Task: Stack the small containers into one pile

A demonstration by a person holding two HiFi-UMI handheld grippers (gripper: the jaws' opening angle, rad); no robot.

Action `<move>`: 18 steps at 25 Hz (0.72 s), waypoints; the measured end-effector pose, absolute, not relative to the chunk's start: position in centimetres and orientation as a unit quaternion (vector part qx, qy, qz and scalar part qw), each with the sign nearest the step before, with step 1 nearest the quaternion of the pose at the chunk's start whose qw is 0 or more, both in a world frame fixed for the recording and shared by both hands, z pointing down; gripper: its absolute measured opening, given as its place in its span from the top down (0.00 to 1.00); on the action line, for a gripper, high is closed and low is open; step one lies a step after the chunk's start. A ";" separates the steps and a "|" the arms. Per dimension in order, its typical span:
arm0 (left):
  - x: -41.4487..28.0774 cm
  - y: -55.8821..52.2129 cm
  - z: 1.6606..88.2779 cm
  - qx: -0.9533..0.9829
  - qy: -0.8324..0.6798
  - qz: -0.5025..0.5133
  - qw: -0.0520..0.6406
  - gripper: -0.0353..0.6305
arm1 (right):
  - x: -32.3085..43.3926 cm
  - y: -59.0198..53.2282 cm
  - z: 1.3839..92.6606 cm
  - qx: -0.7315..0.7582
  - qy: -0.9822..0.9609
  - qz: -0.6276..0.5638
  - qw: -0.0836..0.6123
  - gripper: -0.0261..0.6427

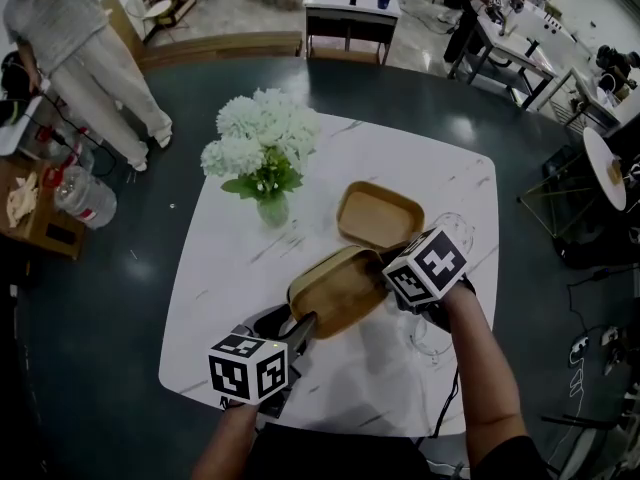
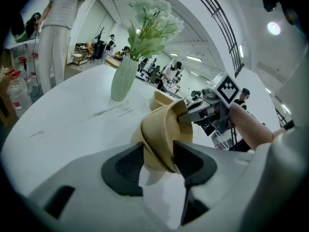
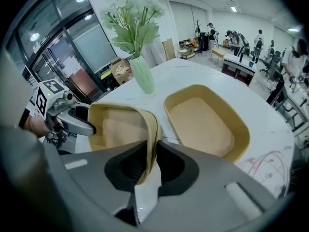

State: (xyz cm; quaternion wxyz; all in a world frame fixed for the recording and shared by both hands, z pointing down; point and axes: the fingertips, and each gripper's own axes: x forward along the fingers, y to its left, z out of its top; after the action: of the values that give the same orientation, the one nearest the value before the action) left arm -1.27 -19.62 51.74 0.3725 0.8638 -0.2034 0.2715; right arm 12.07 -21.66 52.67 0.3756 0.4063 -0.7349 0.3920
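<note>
Left gripper (image 2: 159, 162), jaws wide, and right gripper (image 3: 152, 167), jaws narrow, each clamp the tan rounded-rectangular container (image 1: 340, 290) between them; unequal pull may twist it loose.

No legible text, label, brand or number is found. Only black-and-white square patterns are noted on the marker cubes of the left gripper (image 1: 303, 330) and right gripper (image 1: 392, 264).

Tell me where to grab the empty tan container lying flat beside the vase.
Take the thin upright rim of the empty tan container on the long side facing the person, coming straight down with one jaw inside and one outside. It lies flat, open side up, probably too wide to span, and the vase stands clear of that side.
</note>
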 end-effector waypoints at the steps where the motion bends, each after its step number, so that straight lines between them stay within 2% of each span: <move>1: -1.3 -19.6 51.6 0.865 -0.202 0.271 0.371 0.66 | 12.0 -21.7 52.5 0.410 -0.733 0.393 0.374 0.90; 11: -3.0 -20.6 49.2 0.877 -0.189 0.242 0.368 0.69 | 10.7 -21.9 49.9 0.447 -0.717 0.388 0.368 0.92; 18: -3.6 -21.8 46.9 0.899 -0.151 0.247 0.327 0.69 | 10.0 -21.2 47.1 0.495 -0.695 0.390 0.347 0.91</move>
State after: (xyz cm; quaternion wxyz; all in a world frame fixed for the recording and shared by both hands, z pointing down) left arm -3.58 -21.80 46.94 0.3273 0.8994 -0.1510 0.2472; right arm 10.00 -21.24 47.14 0.3466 0.4954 -0.6945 0.3899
